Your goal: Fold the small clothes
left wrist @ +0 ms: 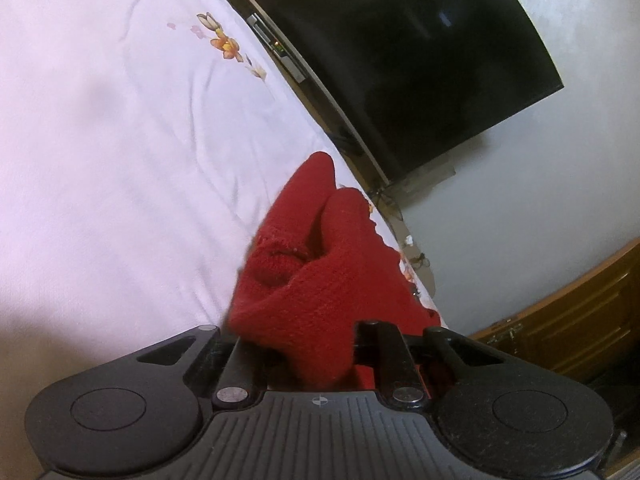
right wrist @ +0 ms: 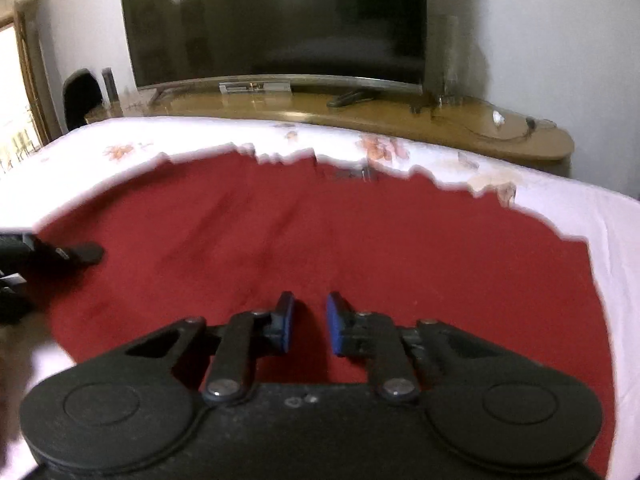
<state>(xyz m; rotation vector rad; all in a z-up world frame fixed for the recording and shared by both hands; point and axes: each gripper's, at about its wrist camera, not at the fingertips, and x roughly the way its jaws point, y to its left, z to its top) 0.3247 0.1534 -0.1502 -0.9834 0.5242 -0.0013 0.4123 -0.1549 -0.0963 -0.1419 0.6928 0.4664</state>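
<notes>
Left gripper (left wrist: 304,344) is clamped on a bunched fold of the red knitted garment (left wrist: 316,272), lifting it near the bed's far edge. Right gripper (right wrist: 310,322) hangs just above the same garment with its blue-padded fingers (right wrist: 334,322) narrowly apart, nothing pinched between them. Underneath lies a pale pink floral bedsheet (right wrist: 600,216). Beyond the bed, a dark television (right wrist: 276,20) stands on a wooden sideboard (right wrist: 400,116).
</notes>
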